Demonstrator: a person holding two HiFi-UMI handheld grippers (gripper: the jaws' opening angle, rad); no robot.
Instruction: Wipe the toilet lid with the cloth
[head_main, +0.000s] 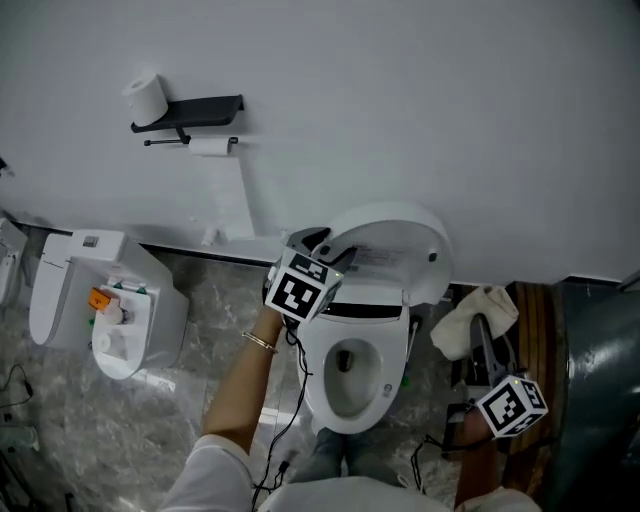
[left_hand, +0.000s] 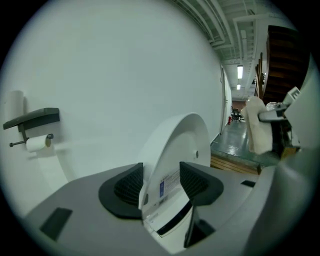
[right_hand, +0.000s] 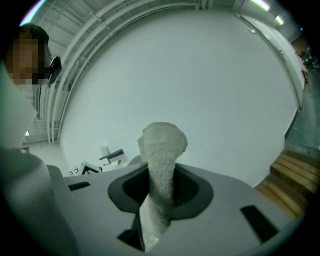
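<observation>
The left gripper (left_hand: 161, 182) is open; the raised toilet lid (left_hand: 175, 145) stands between its jaws, unpressed. The right gripper (right_hand: 161, 187) is closed on the cloth (right_hand: 162, 150), which protrudes ahead of its jaws. The cloth is judged soft, light and limp, and is best gripped at a bunched fold.

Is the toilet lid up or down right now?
Up. The toilet lid stands raised, leaning back toward the wall, and the bowl lies open below it; the left gripper view shows it upright too.
</observation>
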